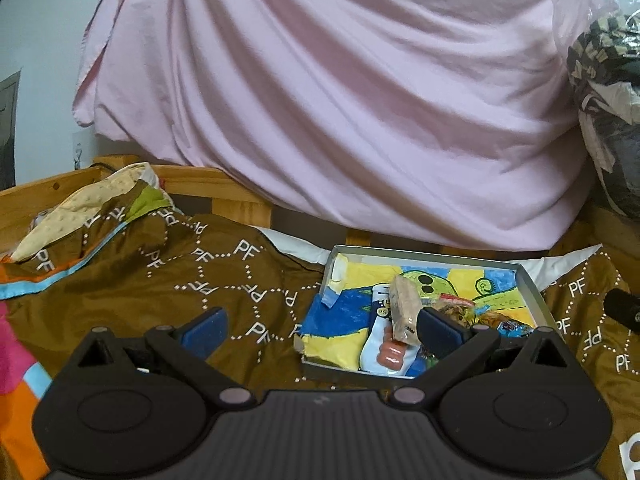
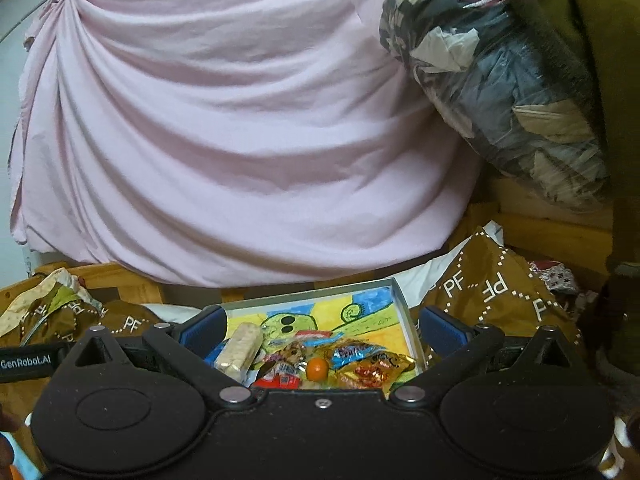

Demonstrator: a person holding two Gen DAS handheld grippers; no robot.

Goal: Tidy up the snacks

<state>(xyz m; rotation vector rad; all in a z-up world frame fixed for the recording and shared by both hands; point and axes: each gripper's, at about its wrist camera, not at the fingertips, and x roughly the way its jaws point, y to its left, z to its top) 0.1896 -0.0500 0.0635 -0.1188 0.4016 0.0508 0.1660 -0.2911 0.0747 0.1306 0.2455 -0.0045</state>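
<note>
Left gripper [image 1: 320, 330]: released, holding nothing, tray off to its right.
Right gripper [image 2: 320, 330]: released, directly over the snacks, so nearer.
Rice bar [image 2: 240, 348]: in tray [image 2: 402, 312], long axis away from the claw, tilted.
Candies [image 2: 360, 364]: tray's near corner.

This is a bedroom in a home, seen from low over a bed. A brown quilt [image 1: 224, 276] printed with white letters covers the mattress, and a wooden bed rail [image 1: 224, 188] runs behind it. A large pink sheet [image 1: 340, 92] hangs bunched and draped across the back, gathered up at one corner. To the right a clear plastic bag [image 2: 516, 96] is stuffed with what looks like folded clothes or bedding. A shallow box [image 2: 404, 312] lined with a child's crayon drawing lies on the quilt, with wrapped snacks [image 2: 320, 360] in it. A pale wall [image 1: 36, 40] shows at the left.
</note>
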